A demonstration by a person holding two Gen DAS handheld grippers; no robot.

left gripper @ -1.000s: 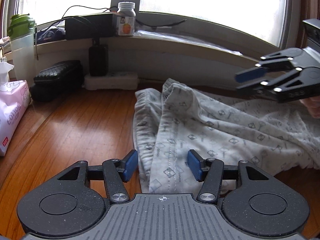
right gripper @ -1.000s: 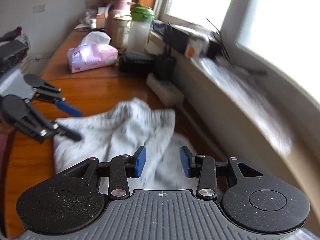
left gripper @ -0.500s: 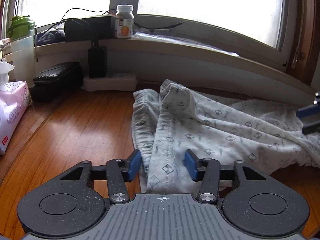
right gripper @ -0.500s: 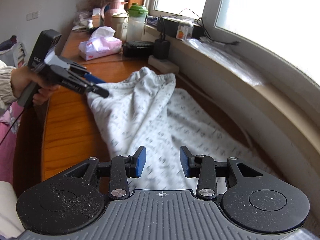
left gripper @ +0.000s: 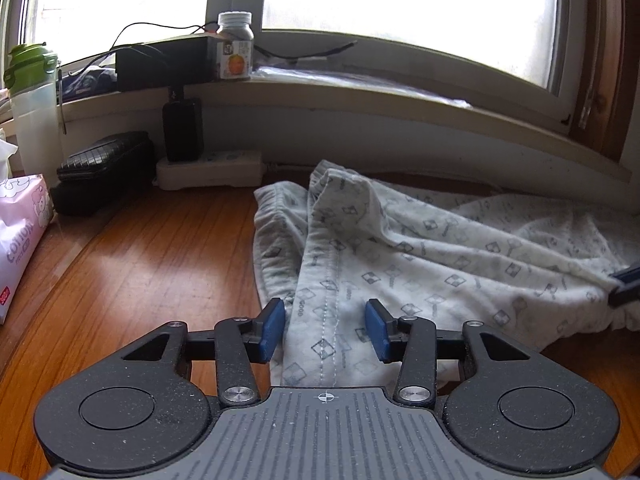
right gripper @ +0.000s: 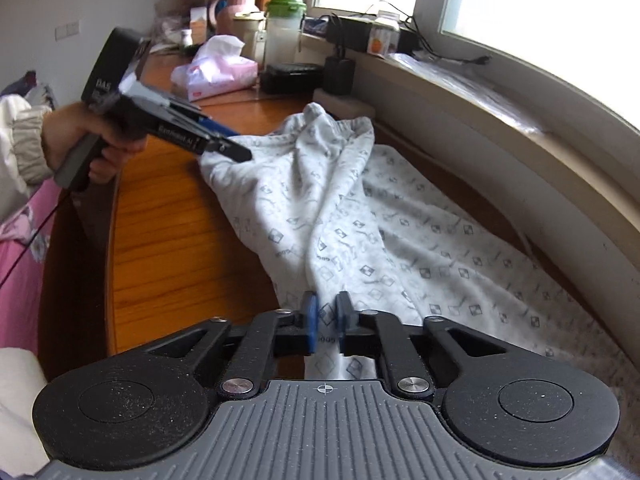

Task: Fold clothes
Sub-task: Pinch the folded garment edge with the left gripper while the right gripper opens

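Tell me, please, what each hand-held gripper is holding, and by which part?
The right hand-held gripper pinches the patterned garment at its near edge. The left hand-held gripper straddles the waistband end, unpinched.

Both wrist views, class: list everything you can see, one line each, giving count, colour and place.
Patterned trousers: one, pale grey, spread on the wooden tabletop.
Tissue pack: one, pink, far end.
Shaker bottle: one, clear with green lid, by the window.
Case: one, black, beside the power strip.
Jar: one, orange label, on the sill.
Jug: one, pink, far end.
Left gripper: black, blue pads, open around the waistband.
Right gripper: shut on trouser fabric.
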